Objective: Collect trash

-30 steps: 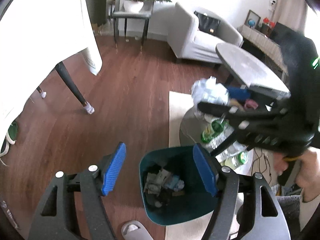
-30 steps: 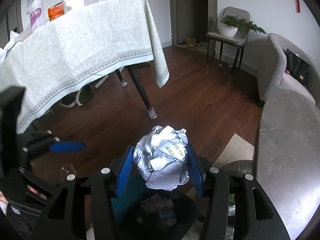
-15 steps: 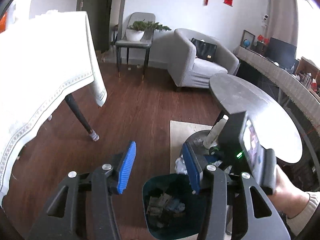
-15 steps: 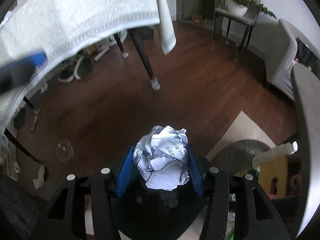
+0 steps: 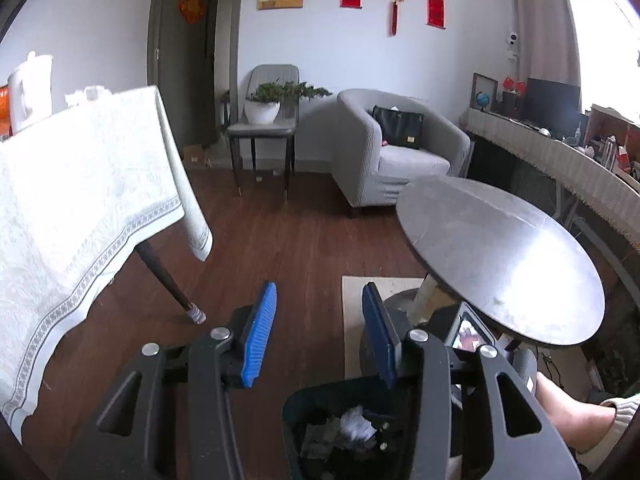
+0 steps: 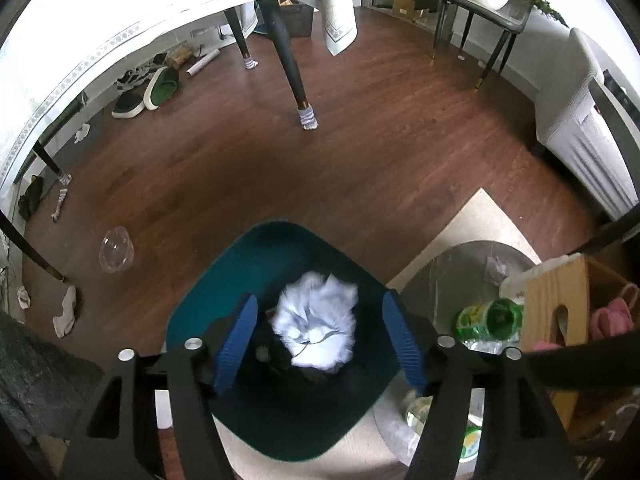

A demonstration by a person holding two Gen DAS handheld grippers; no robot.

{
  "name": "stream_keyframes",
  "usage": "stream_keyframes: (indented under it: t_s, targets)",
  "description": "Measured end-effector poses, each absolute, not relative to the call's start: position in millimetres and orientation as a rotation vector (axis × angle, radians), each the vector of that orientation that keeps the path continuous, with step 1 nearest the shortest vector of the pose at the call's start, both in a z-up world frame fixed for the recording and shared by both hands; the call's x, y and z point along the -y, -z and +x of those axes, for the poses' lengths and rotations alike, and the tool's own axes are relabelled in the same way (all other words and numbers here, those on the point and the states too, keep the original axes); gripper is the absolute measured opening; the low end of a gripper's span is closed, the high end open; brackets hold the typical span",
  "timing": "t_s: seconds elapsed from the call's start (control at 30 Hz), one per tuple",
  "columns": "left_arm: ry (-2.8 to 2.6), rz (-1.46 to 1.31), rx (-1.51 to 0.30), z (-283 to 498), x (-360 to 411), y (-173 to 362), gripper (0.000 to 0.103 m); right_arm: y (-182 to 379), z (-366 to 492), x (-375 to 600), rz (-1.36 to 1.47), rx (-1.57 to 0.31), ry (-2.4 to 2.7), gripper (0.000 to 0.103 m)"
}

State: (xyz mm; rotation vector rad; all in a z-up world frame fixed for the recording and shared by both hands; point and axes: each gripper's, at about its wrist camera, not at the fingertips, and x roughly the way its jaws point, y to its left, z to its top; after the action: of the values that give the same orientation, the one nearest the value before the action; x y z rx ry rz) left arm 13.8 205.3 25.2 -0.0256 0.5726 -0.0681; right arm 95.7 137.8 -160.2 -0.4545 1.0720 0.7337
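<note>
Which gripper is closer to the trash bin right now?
Right. The right gripper hangs open directly over the trash bin, paper ball below it. The left gripper sits open beside the bin.

Crumpled paper is motion-blurred; bin cut off below.

I can't read any text here: the red wall hangings far off, the green bottle label at right and the crumpled paper are all too blurred.
</note>
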Motion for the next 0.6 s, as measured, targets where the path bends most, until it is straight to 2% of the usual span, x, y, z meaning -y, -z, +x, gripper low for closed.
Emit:
stream_keyframes:
  t_s: [0.3, 0.6]
  targets:
    - [0.040, -0.008, -0.529, 15.1, -193.7, -41.4, 0.063, 119.6, 84.3, -114.9, -0.397, -0.963, -0.770, 0.067]
    - [0.006, 0.001, -0.472, 11.1, -181.6, -51.1, 0.084, 52.1, 71.5, -72.5, -0.306, -0.755, -0.737, 0.067]
